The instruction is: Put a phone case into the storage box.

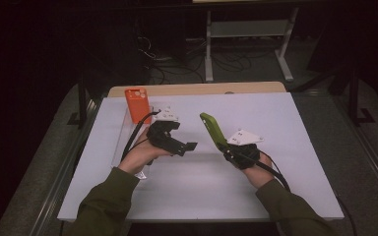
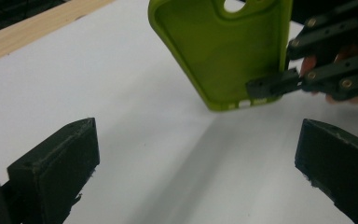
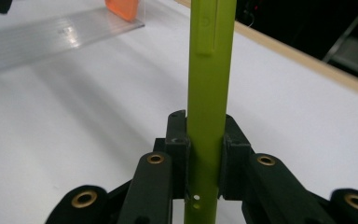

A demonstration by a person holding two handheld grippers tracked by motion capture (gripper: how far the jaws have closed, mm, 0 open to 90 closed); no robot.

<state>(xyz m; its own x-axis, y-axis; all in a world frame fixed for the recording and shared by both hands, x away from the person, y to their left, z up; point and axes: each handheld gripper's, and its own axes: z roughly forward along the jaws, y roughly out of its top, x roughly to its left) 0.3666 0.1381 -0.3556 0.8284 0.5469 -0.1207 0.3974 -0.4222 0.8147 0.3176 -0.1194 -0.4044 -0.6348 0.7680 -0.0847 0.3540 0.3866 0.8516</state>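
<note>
At the left an orange case (image 1: 138, 104) stands at the far end of a clear tray (image 1: 120, 142). The left gripper (image 1: 189, 146) hangs over the white table (image 1: 285, 128), jaws spread wide with nothing between them. To its right the right gripper (image 1: 226, 150) clamps the green case (image 1: 212, 129) by its bottom edge, lifted off the table and tilted.

We see a matt, rubbery green phone case (image 2: 219, 51), a similar orange case (image 1: 137, 104), rough-edged matt black plastic jaws with brass-coloured rivets, a smooth white tabletop (image 1: 275, 128) edged in pale wood, and a ribbed clear plastic sheet (image 3: 60, 37).
</note>
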